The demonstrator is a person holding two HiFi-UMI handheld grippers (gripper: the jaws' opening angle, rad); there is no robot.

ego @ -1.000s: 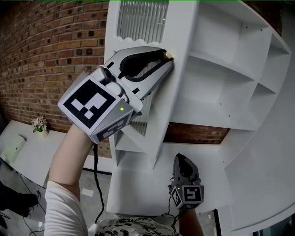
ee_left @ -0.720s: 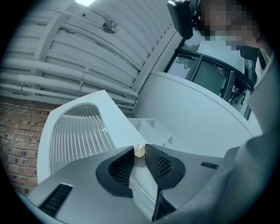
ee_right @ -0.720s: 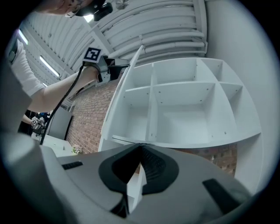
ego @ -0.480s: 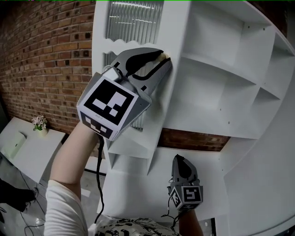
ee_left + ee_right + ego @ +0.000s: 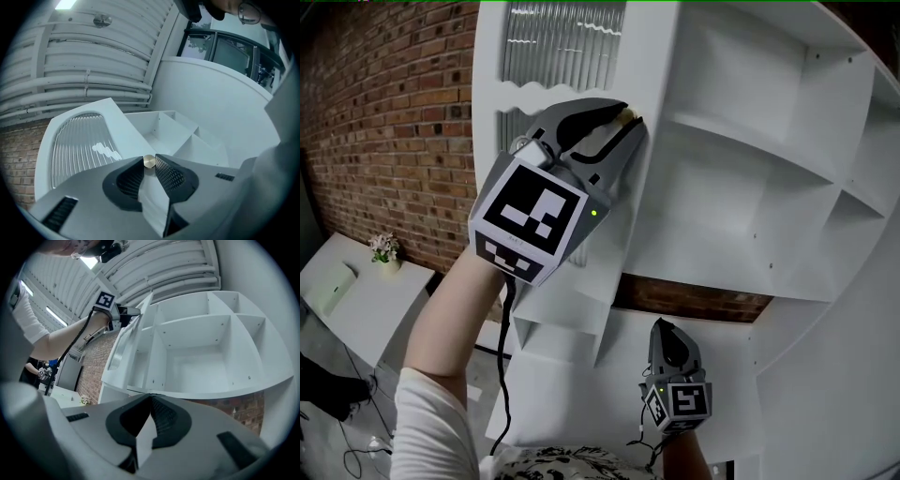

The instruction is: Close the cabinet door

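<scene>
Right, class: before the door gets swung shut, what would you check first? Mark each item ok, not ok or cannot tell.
1. Grip on the knob: ok. The left gripper has its jaws closed on it.
2. Door shut: not ok. It stands out from the shelves.
3. Shelves free of anything in the door's way: ok. Nothing sticks out of the compartments in view.
4. Right gripper out of the door's way: ok. It is shut, empty and held low, below the shelves.
5. Hinges sound: cannot tell. No view shows them.
</scene>
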